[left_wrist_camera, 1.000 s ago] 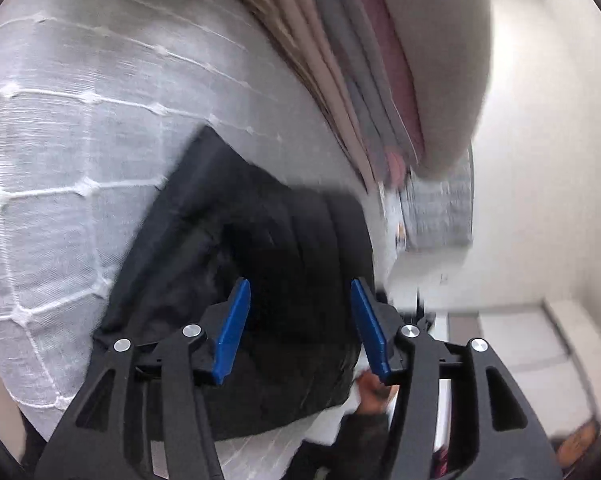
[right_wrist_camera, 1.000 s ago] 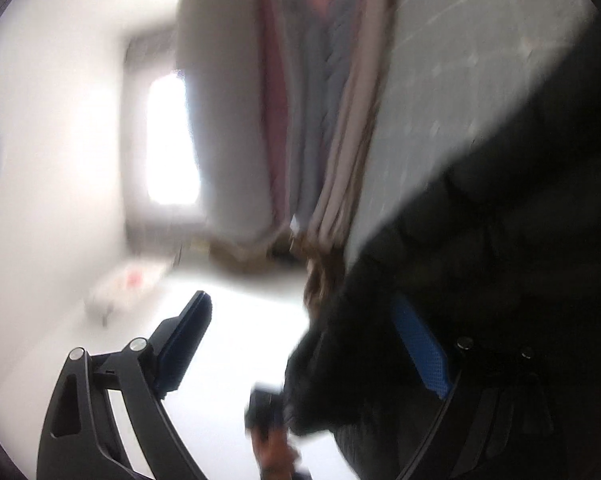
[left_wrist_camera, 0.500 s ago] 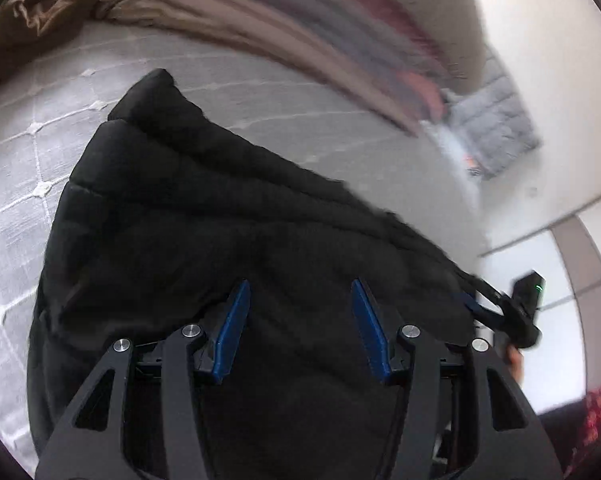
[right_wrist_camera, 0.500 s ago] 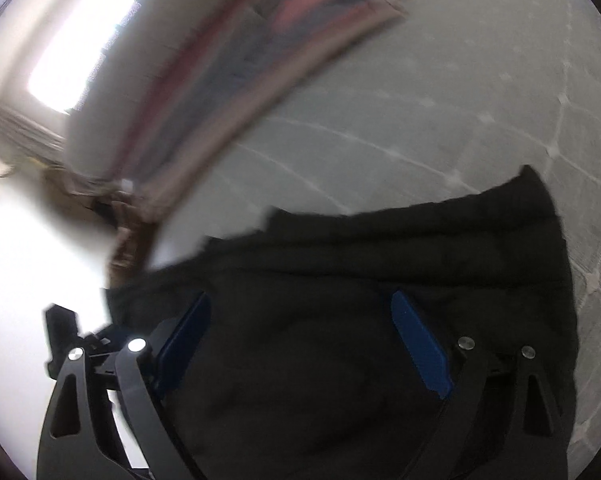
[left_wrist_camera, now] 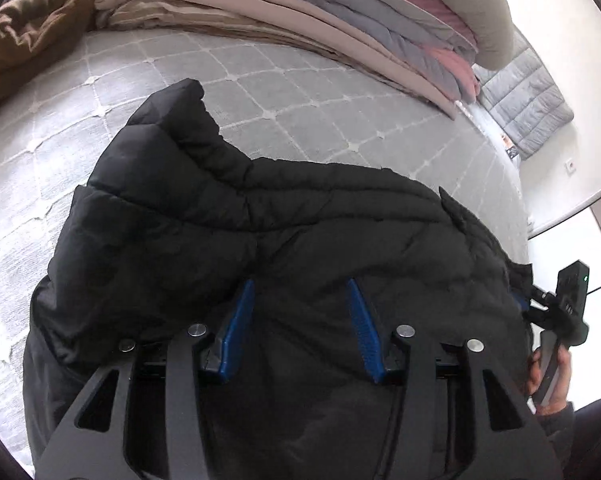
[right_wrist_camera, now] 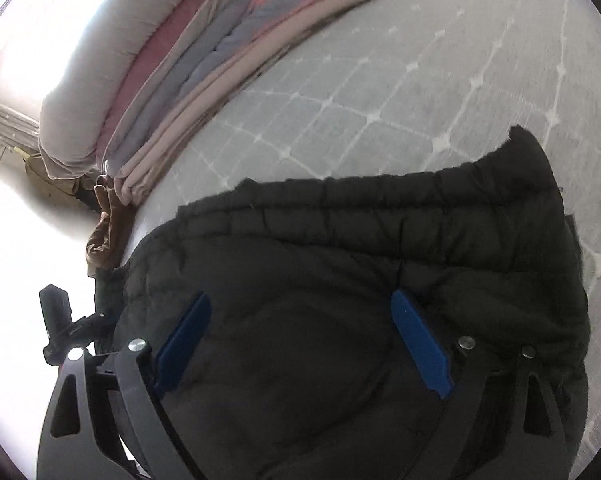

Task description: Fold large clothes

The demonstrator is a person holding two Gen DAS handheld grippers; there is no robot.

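A black quilted puffer jacket [left_wrist_camera: 260, 232] lies bunched on a grey bedspread [left_wrist_camera: 320, 92] with a white grid pattern. It also fills the lower part of the right wrist view [right_wrist_camera: 360, 248]. My left gripper [left_wrist_camera: 300, 292] hovers open just above the jacket, nothing between its blue pads. My right gripper [right_wrist_camera: 300, 308] is wide open over the jacket and holds nothing. The right gripper also shows at the right edge of the left wrist view [left_wrist_camera: 518, 304], at the jacket's edge, with a hand under it.
A stack of folded beige, grey and pink blankets [left_wrist_camera: 340, 20] lies along the far side of the bed, also in the right wrist view [right_wrist_camera: 204, 64]. A brown garment [left_wrist_camera: 32, 36] sits at the far left. A grey quilted cushion [left_wrist_camera: 528, 104] leans against the white wall.
Both grippers swung from a tilted view of the room to level over the jacket. The jacket now lies spread wider on the bed. Both jaws stayed open.
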